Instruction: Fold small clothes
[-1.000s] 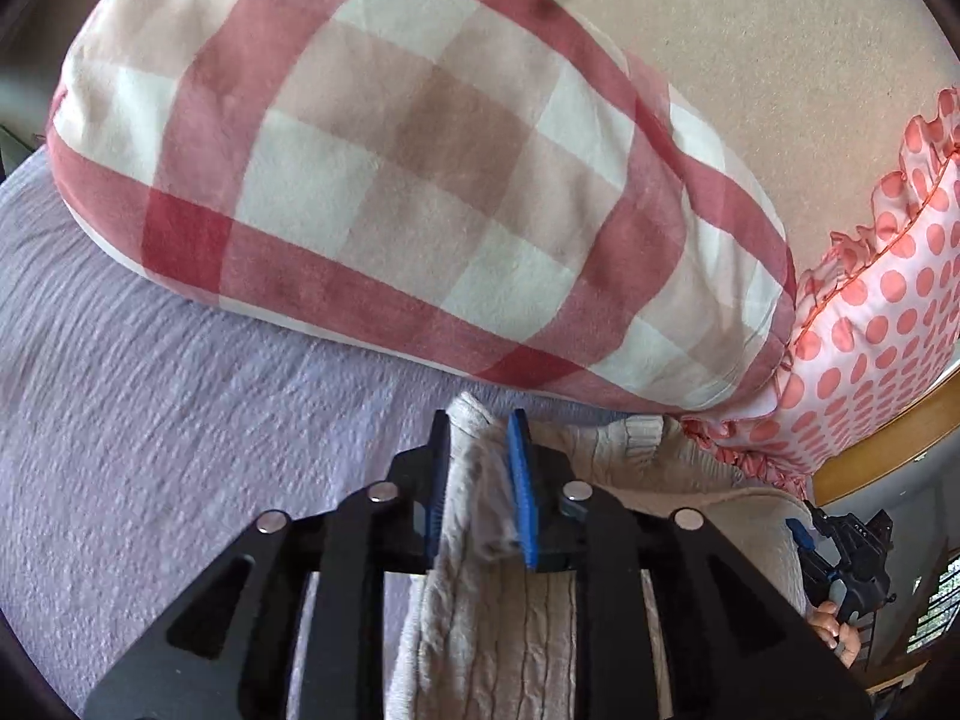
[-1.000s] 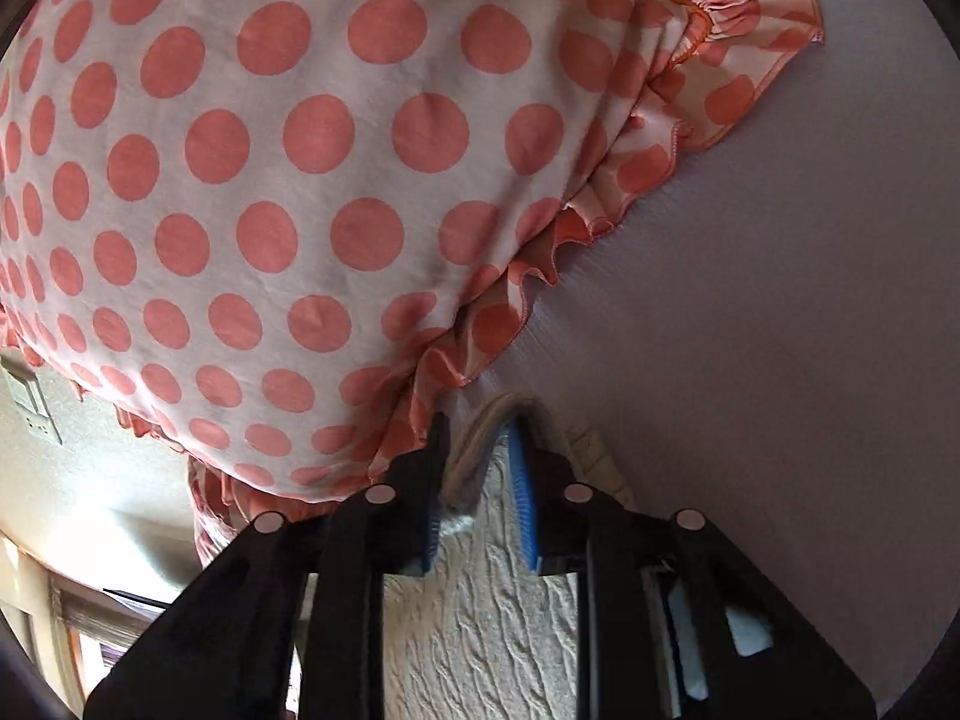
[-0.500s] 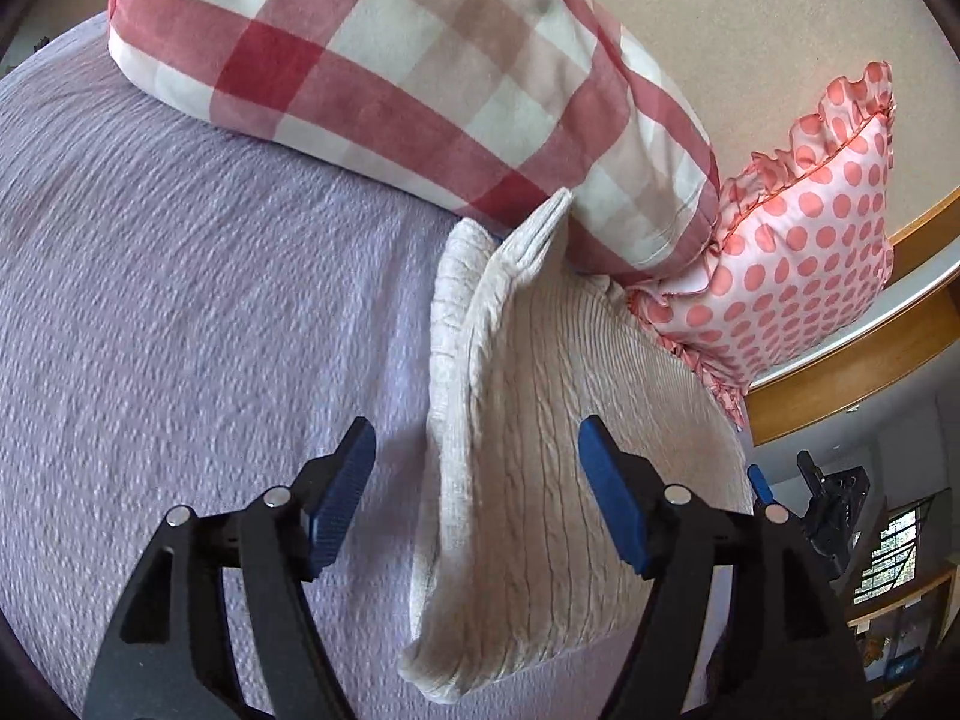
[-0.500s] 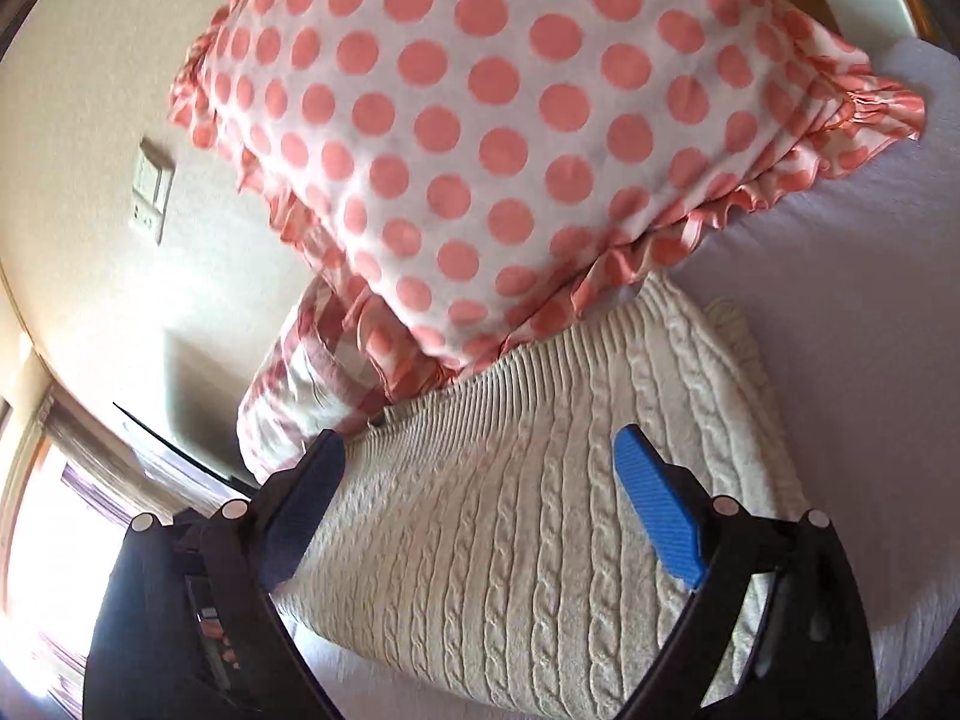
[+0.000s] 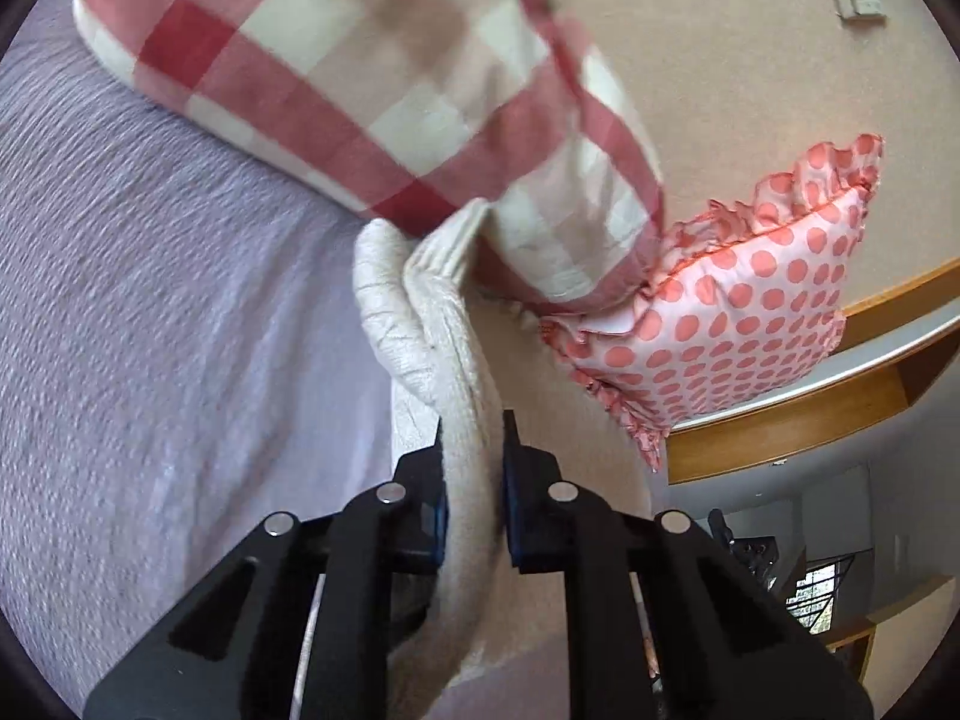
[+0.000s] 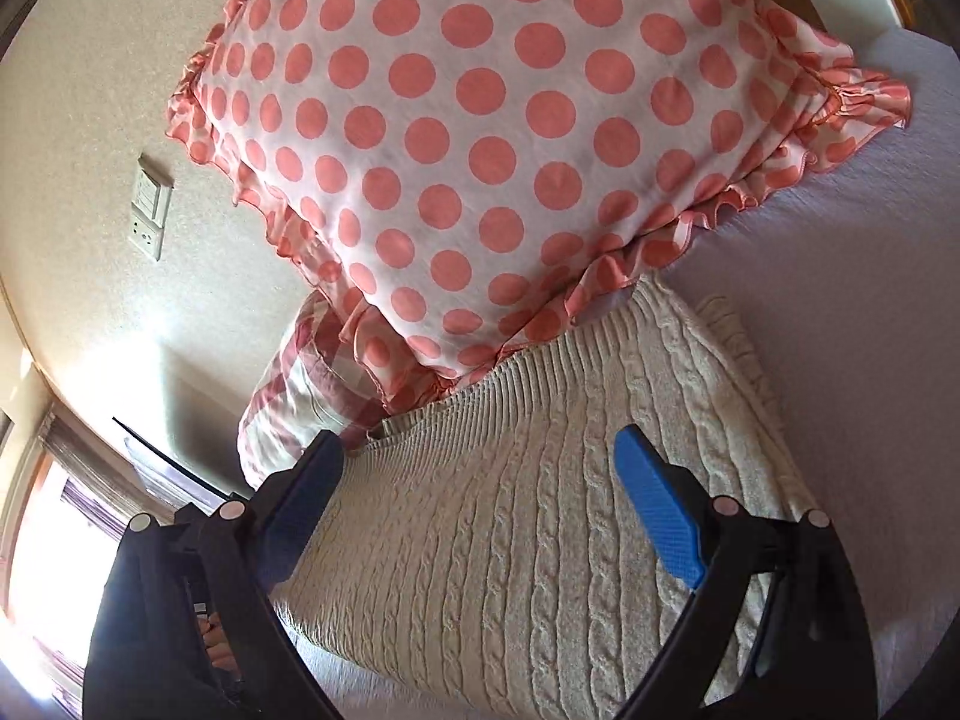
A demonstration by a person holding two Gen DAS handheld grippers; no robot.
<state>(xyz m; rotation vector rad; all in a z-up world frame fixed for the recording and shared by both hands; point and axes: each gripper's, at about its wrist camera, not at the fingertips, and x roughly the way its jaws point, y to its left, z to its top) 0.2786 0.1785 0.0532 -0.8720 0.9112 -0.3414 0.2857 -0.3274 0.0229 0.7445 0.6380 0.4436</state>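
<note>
A cream cable-knit sweater [image 6: 510,540] lies folded on the lilac bedspread [image 6: 840,300], its ribbed edge against the pillows. In the left wrist view my left gripper [image 5: 474,426] is shut on the sweater's [image 5: 420,324] near folded edge and holds it raised. My right gripper [image 6: 480,450] is open and empty, its blue-padded fingers [image 6: 654,504] spread just above the sweater's surface.
A red and white checked pillow [image 5: 360,78] and a pink polka-dot frilled pillow [image 6: 480,120] lean on the beige wall behind the sweater. The lilac bedspread [image 5: 150,330] stretches to the left. A wooden ledge [image 5: 810,408] runs at the right. A wall socket [image 6: 147,204] is on the wall.
Both grippers let go of the sweater and drew back. The left gripper has since shut again on the sweater's near edge and lifted it. The right stays open.
</note>
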